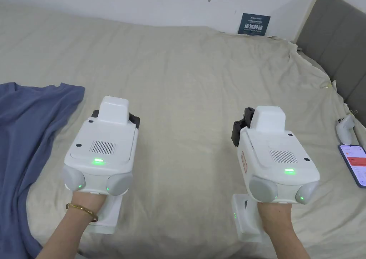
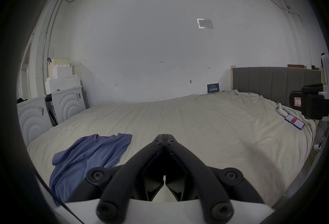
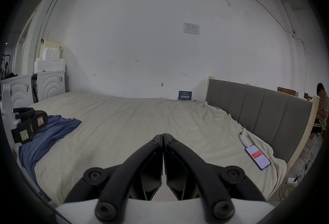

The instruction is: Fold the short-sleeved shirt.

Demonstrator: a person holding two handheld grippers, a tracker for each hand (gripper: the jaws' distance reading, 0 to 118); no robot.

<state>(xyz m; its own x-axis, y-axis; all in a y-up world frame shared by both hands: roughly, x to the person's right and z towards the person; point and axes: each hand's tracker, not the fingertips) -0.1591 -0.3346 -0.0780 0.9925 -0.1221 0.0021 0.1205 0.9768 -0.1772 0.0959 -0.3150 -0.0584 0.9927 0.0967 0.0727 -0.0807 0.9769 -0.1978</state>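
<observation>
A blue short-sleeved shirt (image 1: 26,134) lies crumpled along the left side of the bed; it also shows in the left gripper view (image 2: 85,156) and the right gripper view (image 3: 46,133). My left gripper (image 2: 164,136) hovers over the bare sheet just right of the shirt, jaws pressed together with nothing between them. My right gripper (image 3: 162,135) hangs over the middle of the bed, far from the shirt, jaws likewise together and empty. In the head view the white housings of the left gripper (image 1: 116,115) and the right gripper (image 1: 245,122) sit side by side, each held by a hand.
The beige sheet (image 1: 200,77) covers the bed. A phone (image 1: 354,163) and a white controller (image 1: 345,127) lie at the right edge by the grey headboard (image 1: 339,38). A dark sign (image 1: 254,24) leans on the wall. A person (image 3: 322,108) sits beyond the headboard.
</observation>
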